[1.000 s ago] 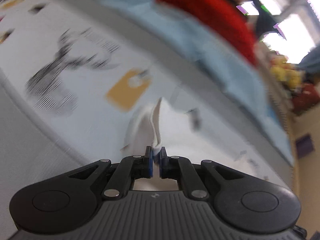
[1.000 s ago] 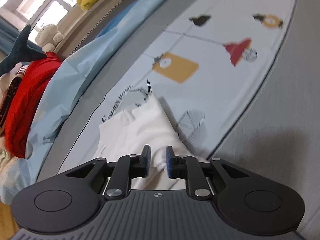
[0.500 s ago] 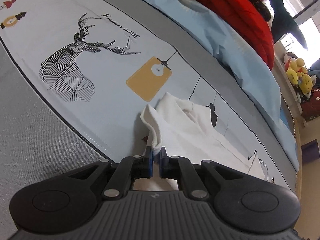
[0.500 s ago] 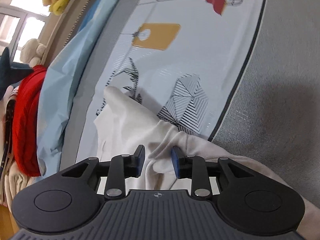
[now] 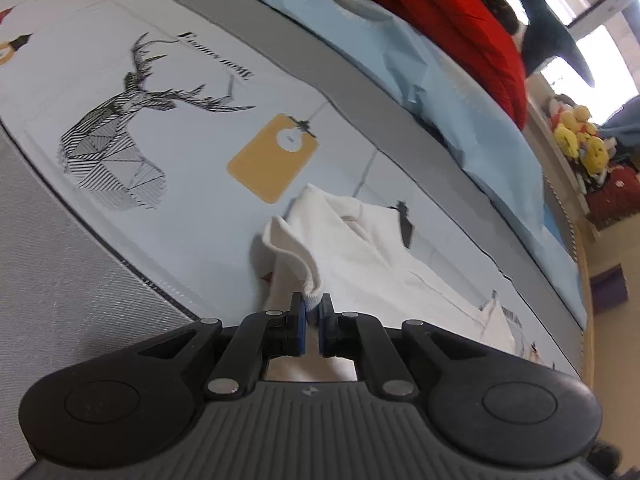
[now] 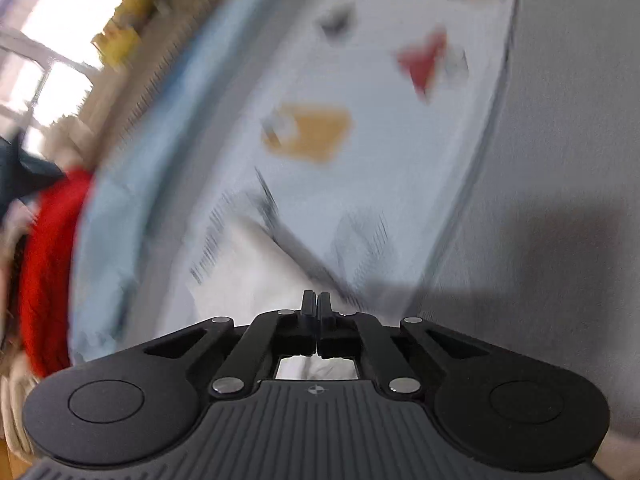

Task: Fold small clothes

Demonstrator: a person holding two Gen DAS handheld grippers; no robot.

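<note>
Grey cloth (image 5: 68, 280): plain weave at the near left of the left view, running under the sheet's dark border.
Sheet (image 5: 192, 184): pale printed sheet spread flat, its border curving from near left to far right.
Deer (image 5: 120, 152): black line print on the sheet's left part, with a line of lettering just beyond the antlers.
Tag (image 5: 272, 158): ochre print with a white bulb, right of the deer, just beyond the garment.
Garment (image 5: 360, 252): white, lying on the sheet right of the tag, stretching to the near right; its near-left hem lifts off the sheet in a curl.
Left gripper (image 5: 312, 310): jaws nearly together, blue pads pinching the raised hem.
Blue cloth (image 5: 472, 104): crumpled light blue band along the far side.
Red pile (image 5: 440, 12): red knit on the blue cloth, far right.
Plush toys (image 5: 580, 140): yellow, at the far right by a bright window.
Right gripper (image 6: 315, 300): jaws fully together above the white garment (image 6: 256, 280); the view is smeared, and I cannot tell whether any fabric is caught between them.
</note>
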